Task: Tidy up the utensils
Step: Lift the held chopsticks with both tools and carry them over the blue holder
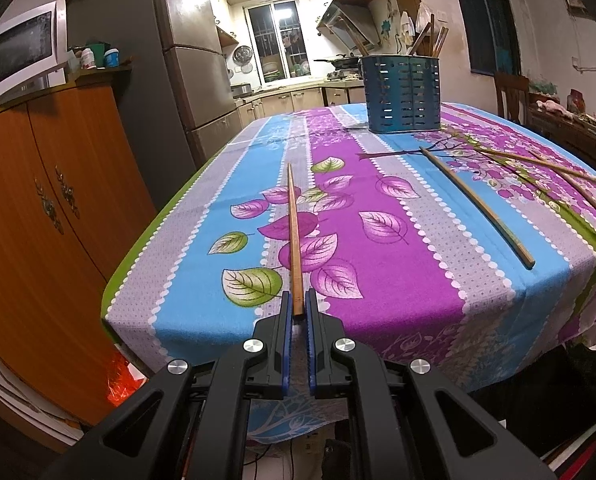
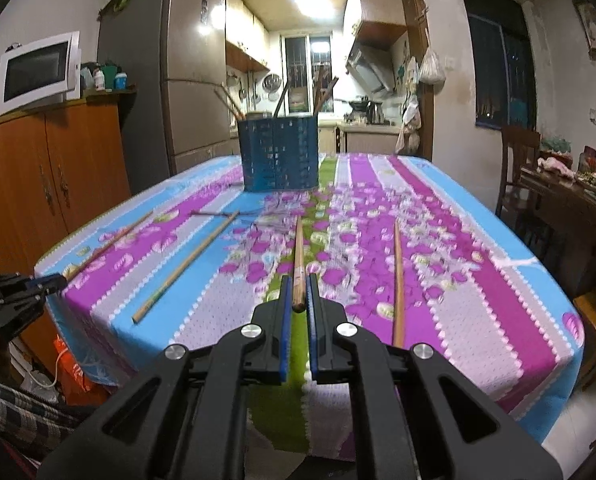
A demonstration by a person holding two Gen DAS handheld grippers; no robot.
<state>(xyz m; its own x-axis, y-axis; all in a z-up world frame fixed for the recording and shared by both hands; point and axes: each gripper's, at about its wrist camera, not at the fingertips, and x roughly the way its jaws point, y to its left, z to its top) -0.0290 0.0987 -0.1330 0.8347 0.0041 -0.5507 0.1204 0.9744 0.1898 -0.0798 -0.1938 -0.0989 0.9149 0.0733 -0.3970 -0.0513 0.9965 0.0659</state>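
Note:
My left gripper (image 1: 298,300) is shut on the near end of a brown chopstick (image 1: 294,232) that points away over the floral tablecloth (image 1: 397,292). My right gripper (image 2: 298,290) is shut on the near end of another chopstick (image 2: 298,256). A blue slotted utensil holder (image 1: 401,94) stands at the far end of the table and holds several chopsticks; it also shows in the right wrist view (image 2: 278,154). Loose chopsticks lie on the cloth: one (image 1: 477,208) right of my left gripper, one (image 2: 397,280) right of my right gripper, one (image 2: 186,268) to its left.
An orange wooden cabinet (image 1: 38,220) and a grey fridge (image 1: 194,64) stand left of the table. A microwave (image 2: 38,72) sits on the cabinet. A wooden chair (image 2: 517,168) and a cluttered side table (image 2: 577,200) stand to the right. The left gripper shows at the table's left corner (image 2: 26,292).

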